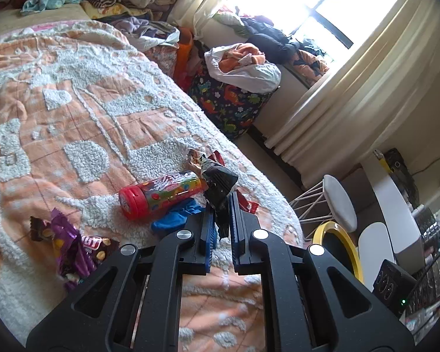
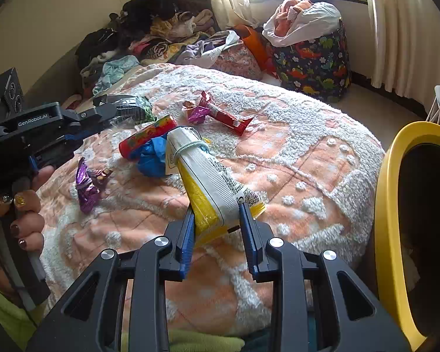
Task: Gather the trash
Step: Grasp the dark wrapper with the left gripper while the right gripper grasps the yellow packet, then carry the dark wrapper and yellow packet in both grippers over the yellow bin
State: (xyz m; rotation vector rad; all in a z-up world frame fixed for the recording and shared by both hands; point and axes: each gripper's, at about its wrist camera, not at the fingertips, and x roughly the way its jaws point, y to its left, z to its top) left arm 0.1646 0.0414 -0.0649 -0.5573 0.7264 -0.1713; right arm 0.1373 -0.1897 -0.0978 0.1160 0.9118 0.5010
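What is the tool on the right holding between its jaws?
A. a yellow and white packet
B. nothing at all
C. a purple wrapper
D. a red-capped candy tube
A: the right gripper is clamped on the yellow and white packet, lifted above the bedspread, while the red-capped candy tube and purple wrapper lie on the bed.

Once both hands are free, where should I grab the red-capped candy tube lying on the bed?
Take the candy tube across its round body, near the middle, coming from above with the jaws straddling its width. It lies on its side on the bedspread, so the long curved flanks are exposed. Its far end touches the blue crumpled wrapper, and the cap end is wider.
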